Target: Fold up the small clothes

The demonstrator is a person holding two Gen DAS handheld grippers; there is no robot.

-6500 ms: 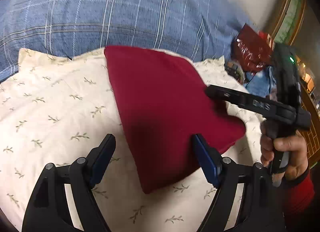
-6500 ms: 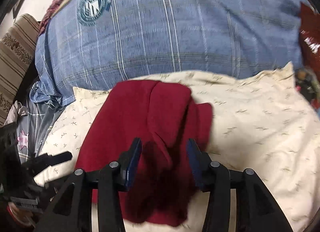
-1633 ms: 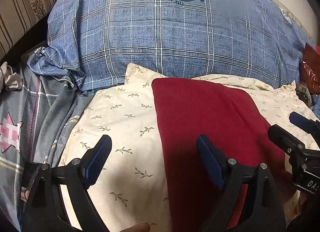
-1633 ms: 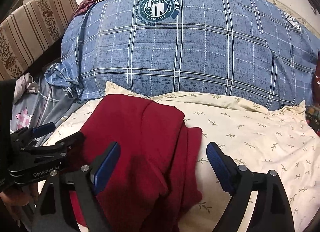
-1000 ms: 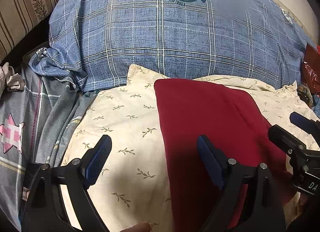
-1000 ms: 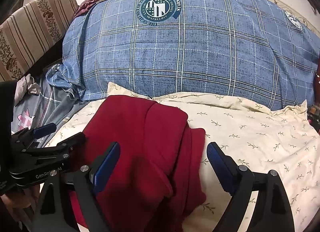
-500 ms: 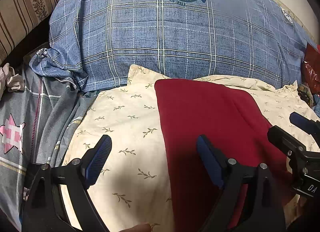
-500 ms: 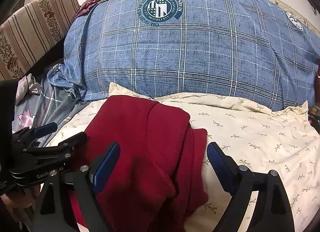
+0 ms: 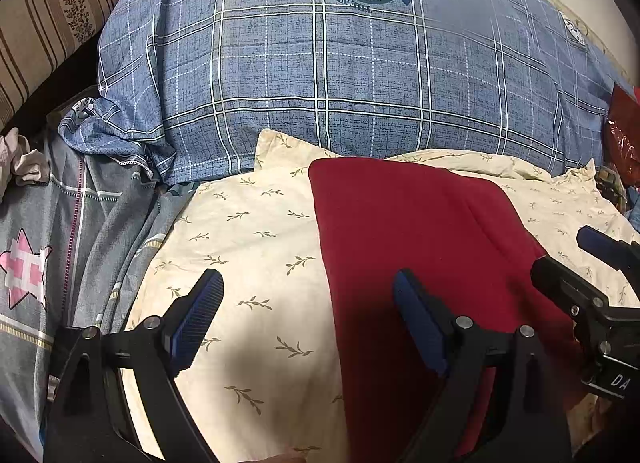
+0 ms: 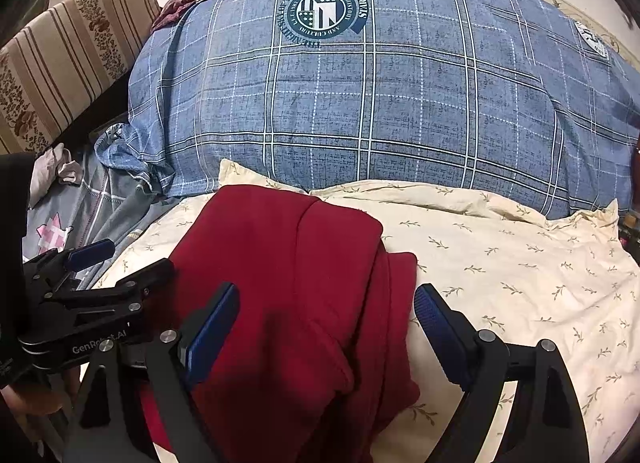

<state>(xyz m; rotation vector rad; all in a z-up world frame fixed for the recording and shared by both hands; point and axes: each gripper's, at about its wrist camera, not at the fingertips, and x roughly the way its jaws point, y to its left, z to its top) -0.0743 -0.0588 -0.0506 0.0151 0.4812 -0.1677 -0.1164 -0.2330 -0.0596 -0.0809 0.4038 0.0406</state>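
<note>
Red cloth [image 10: 288,303] is lying folded on the cream pillow [image 9: 248,231], near the blue plaid quilt [image 9: 320,83]. Both tools, left tool [image 9: 308,315] and right tool [image 10: 326,327], are gaping wide, holding nothing. A clumsy bump could be undoing the loose right-hand layers.

Folded garment [image 9: 420,247] on the leaf-print pillow [image 9: 248,231], toward that pillow's left half in the right wrist view. Behind both, pressed against the pillow's far edge, the large plaid pillow [image 10: 380,103]. Left of the pillows, the star-print bedding [image 9: 48,247], with a crumpled cloth [image 10: 52,171] on its far side and a striped cushion [image 10: 68,51] behind that. Left gripper [image 9: 308,315] over the garment's left edge, one finger above the leaf-print pillow, the other above the garment. Right gripper [image 10: 328,327] over the garment's right part, its right finger beyond the edge. Bag [image 9: 624,131] at far right.
</note>
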